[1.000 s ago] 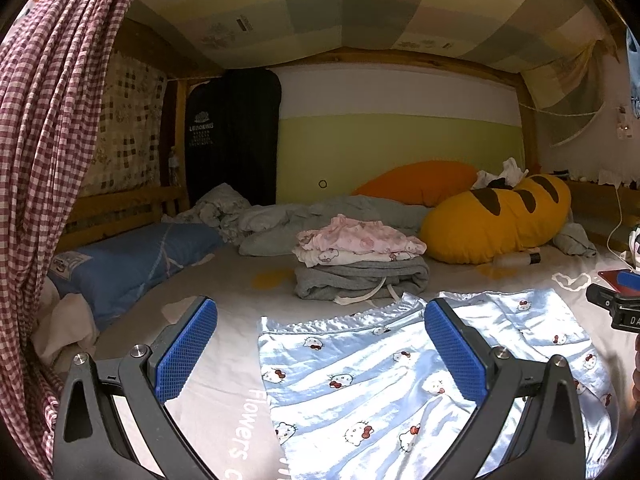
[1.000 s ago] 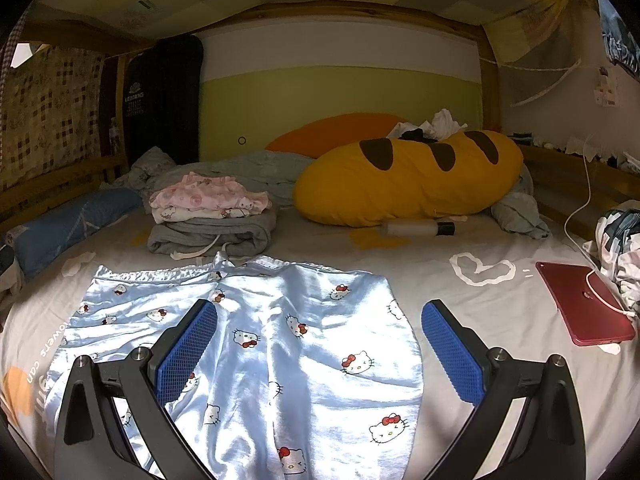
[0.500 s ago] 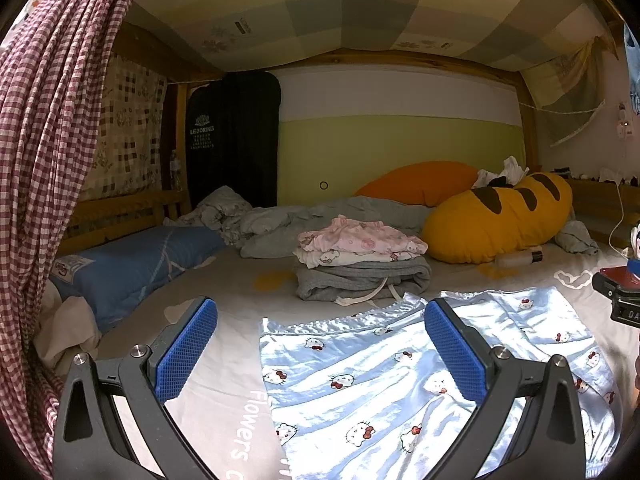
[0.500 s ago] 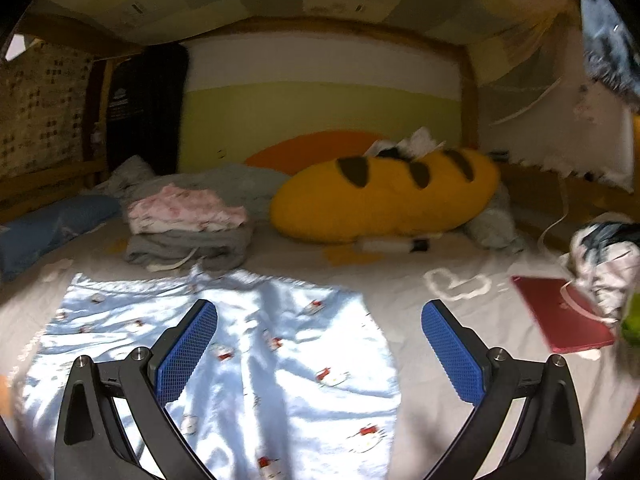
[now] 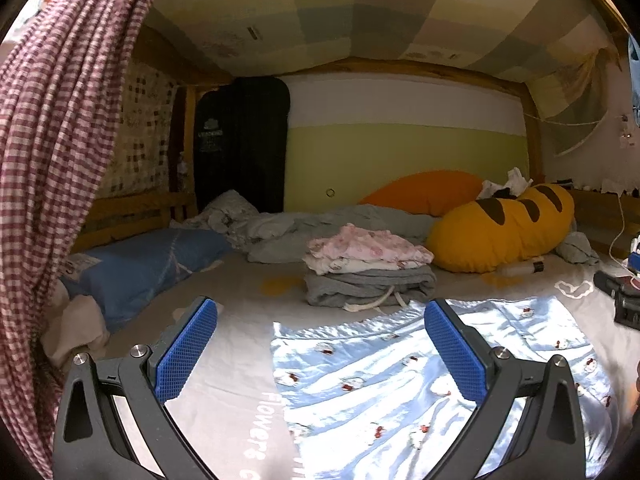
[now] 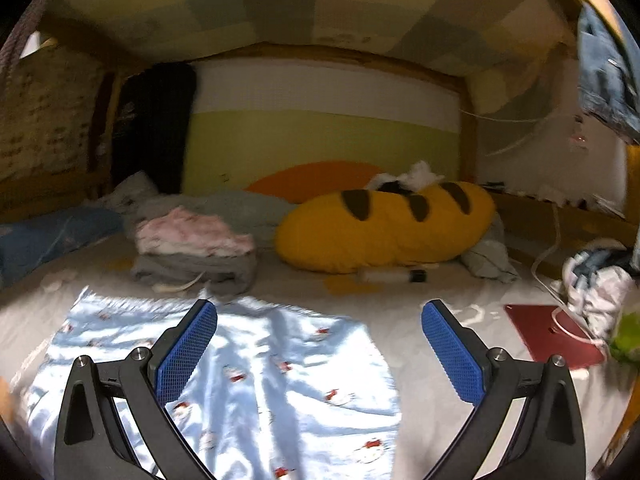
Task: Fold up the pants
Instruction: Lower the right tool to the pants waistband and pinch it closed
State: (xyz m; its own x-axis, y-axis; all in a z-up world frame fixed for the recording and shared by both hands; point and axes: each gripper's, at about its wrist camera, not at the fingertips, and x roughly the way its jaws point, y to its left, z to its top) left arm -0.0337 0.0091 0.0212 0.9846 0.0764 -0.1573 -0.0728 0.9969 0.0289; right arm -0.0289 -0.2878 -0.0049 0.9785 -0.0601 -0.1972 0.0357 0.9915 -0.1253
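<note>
Left wrist view, left to right: red-checked curtain (image 5: 60,152) hangs at the far-left edge. Blue pillow (image 5: 148,264) lies along the left bed rail. Left gripper (image 5: 320,354) released, blue pads wide apart, nothing between them, hovering over the near part of the bed sheet (image 5: 240,380). The pants (image 5: 400,368), light blue with a small cartoon-cat print, lie spread flat on the sheet, near and right of centre; their left edge sits between the pads in frame, no contact visible. Just beyond the pants: folded clothes stack (image 5: 368,272), pink on top, grey at the bottom with a white drawstring trailing out. Yellow bread-shaped pillow (image 5: 504,228) is far right, orange cushion (image 5: 424,192) behind it.

Right wrist view, motion-blurred, left to right: pants (image 6: 248,372) cover the near-left area; the left pad is over the fabric, the right pad over bare sheet past the pants' right edge. Right gripper (image 6: 319,354) also released, empty. Small bottle (image 6: 392,276) lies just in front of the yellow pillow (image 6: 384,228). Red tablet (image 6: 554,336) with a white cable across it lies flat at right, well apart from the pants. Crumpled clothes pile (image 6: 596,284) is at the far-right edge.
</note>
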